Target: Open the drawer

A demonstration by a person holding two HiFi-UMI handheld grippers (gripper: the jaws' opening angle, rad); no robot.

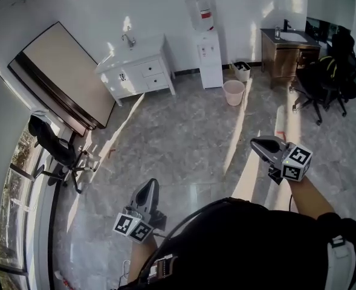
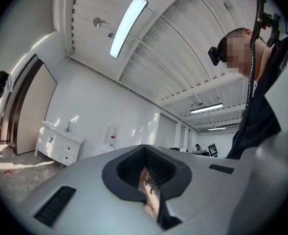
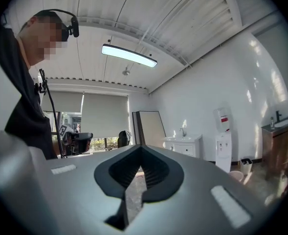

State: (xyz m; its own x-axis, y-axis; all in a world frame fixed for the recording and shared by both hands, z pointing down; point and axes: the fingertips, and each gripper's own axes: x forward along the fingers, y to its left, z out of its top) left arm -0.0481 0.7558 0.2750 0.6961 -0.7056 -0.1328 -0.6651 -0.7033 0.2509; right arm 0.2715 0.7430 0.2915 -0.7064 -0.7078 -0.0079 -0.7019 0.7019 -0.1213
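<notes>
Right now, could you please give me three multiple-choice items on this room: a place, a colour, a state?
1. The white water dispenser stands: A between the white sink cabinet and the brown wooden sink cabinet; B in mid-floor; C on a desk.
2. The round waste bin is: A green; B pale beige; C black.
3. The left tongs are: A open; B shut on a handle; C shut, empty.
Answers: A, head view shows it between them; B, its side is pale; C, jaws meet on nothing.

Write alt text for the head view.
A person holds the left gripper and right gripper, both shut and empty, over a marble floor, far from a white drawer cabinet at the back wall. A water dispenser and a bin stand to its right.
</notes>
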